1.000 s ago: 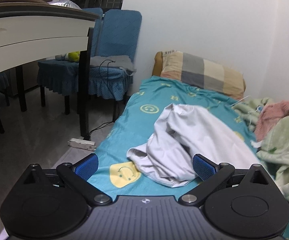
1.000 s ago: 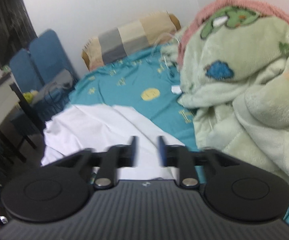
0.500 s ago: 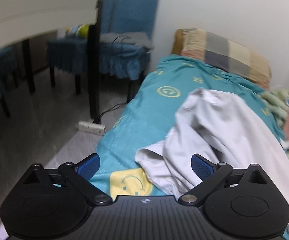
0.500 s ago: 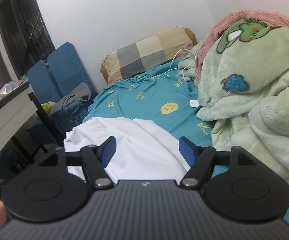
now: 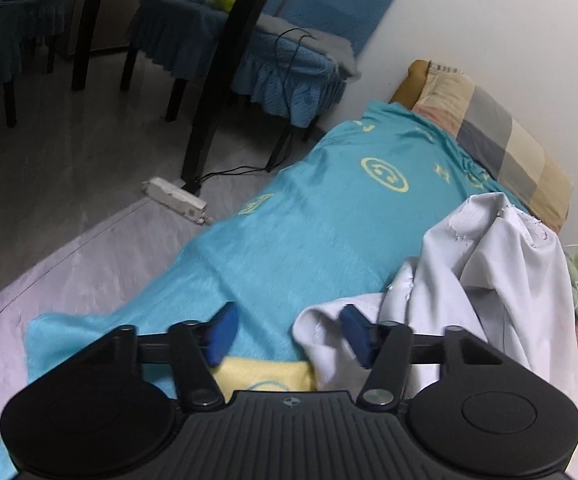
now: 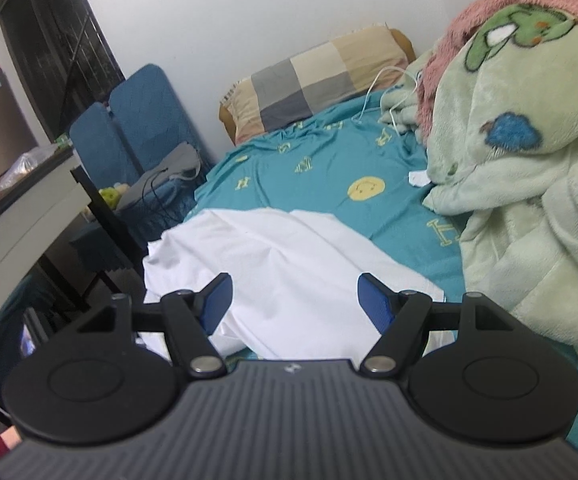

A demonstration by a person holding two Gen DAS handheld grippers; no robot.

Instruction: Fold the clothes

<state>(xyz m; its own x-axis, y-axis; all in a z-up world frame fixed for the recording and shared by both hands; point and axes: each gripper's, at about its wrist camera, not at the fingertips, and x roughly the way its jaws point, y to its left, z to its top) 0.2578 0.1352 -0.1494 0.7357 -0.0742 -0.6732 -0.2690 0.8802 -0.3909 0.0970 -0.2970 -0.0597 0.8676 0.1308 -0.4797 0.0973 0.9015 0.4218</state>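
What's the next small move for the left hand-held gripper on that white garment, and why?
Probably finish pinching: the left hand-held gripper is closing with the white garment's near corner between its fingers, pads not yet pressing. The right hand-held gripper hangs open above the cloth.

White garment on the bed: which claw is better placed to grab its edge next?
Left, probably. The left claw is closing, with a corner of the white garment already between its fingers. The right claw stands open over the garment's flat middle, with no edge between its fingers.

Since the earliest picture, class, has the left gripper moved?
Yes. The left gripper has come down toward the white garment's near edge; the pillow sits farther off, jaws closing.
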